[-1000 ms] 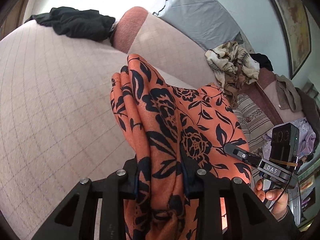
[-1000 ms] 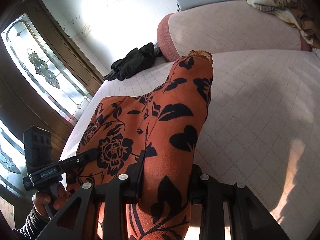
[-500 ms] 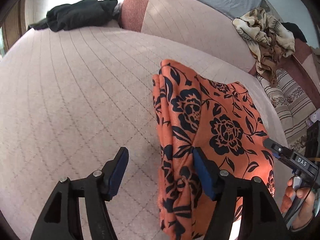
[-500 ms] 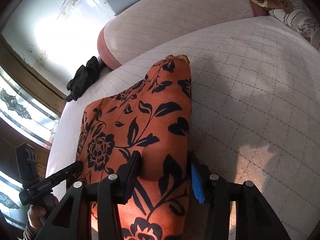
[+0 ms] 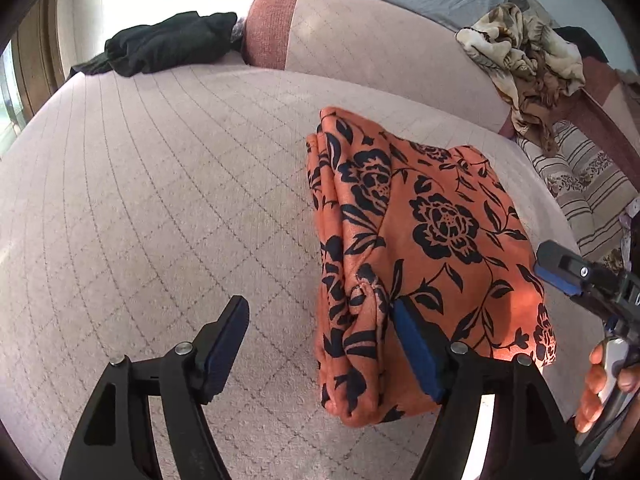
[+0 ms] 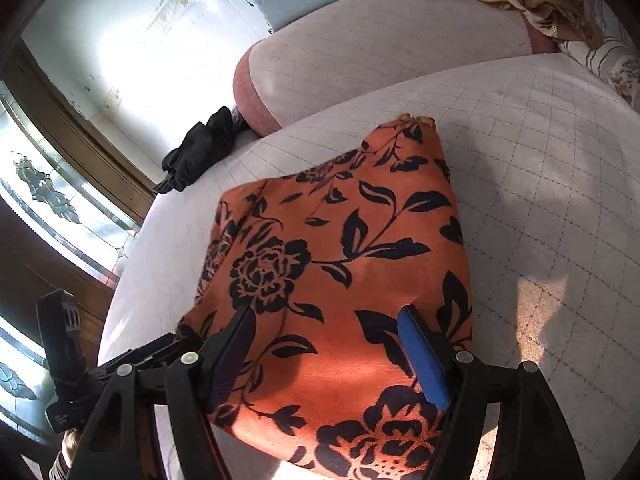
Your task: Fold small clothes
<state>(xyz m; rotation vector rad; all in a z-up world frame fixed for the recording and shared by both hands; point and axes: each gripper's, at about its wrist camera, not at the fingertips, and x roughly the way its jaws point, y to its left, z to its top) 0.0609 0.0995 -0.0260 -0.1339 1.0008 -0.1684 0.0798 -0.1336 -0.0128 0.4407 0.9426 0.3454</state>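
An orange garment with black flowers [image 5: 424,240] lies folded into a thick rectangle on the pink quilted sofa seat [image 5: 160,200]. My left gripper [image 5: 320,320] is open at its near left corner; the right finger touches the cloth and the left finger is over bare seat. My right gripper [image 6: 328,332] is open over the garment's [image 6: 340,248] near edge, with the cloth between and under its fingers. Each gripper shows at the edge of the other's view.
A black garment [image 5: 160,44] lies at the far left end of the seat by the rounded backrest [image 5: 360,40]. A beige patterned cloth [image 5: 528,52] is heaped at the back right. A striped cushion [image 5: 584,184] lies to the right. A glazed door [image 6: 48,200] stands at left.
Both grippers were shut on the lifted orange garment. They lowered it onto the seat and opened; the left let go first, then the right. The garment now lies flat and folded.
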